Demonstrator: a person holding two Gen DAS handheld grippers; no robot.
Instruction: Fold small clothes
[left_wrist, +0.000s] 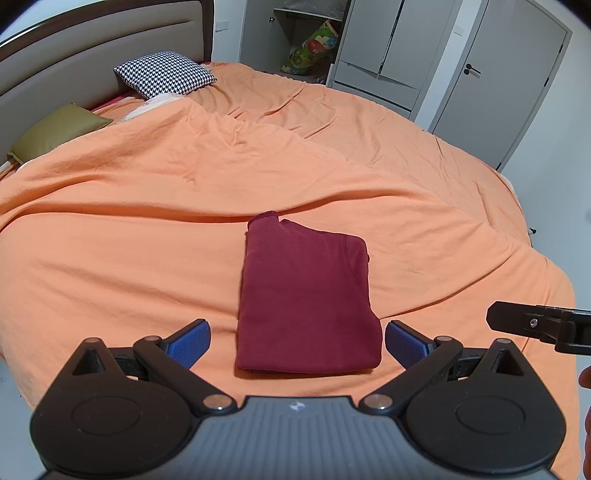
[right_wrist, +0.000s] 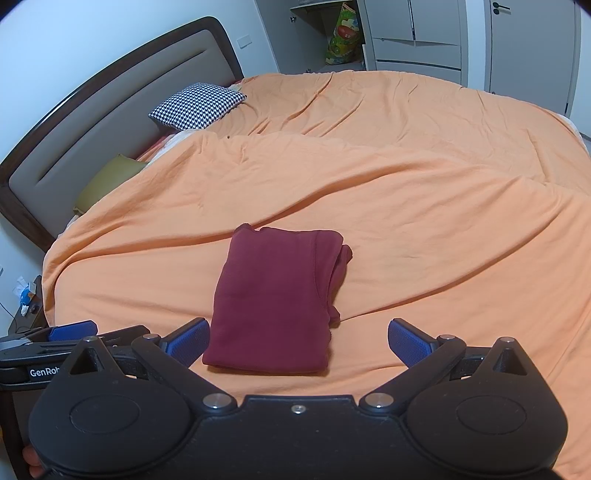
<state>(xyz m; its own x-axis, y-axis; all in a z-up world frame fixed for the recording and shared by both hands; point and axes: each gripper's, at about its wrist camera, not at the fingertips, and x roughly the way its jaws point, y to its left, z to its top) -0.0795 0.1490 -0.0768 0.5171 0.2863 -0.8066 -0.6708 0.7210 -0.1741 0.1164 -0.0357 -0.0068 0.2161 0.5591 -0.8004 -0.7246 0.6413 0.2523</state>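
Maroon shirt (left_wrist: 306, 299) sits folded on the orange duvet (left_wrist: 147, 206), approx 12 o'clock of both grippers; left gripper (left_wrist: 297, 341) & right gripper (right_wrist: 298, 341) spread wide, holding 0.

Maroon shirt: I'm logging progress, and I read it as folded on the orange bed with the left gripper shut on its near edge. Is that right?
Not quite. The shirt is folded on the bed, but the left gripper is open, its pads either side of the near edge without touching it, as the left wrist view shows. The right gripper is open too.
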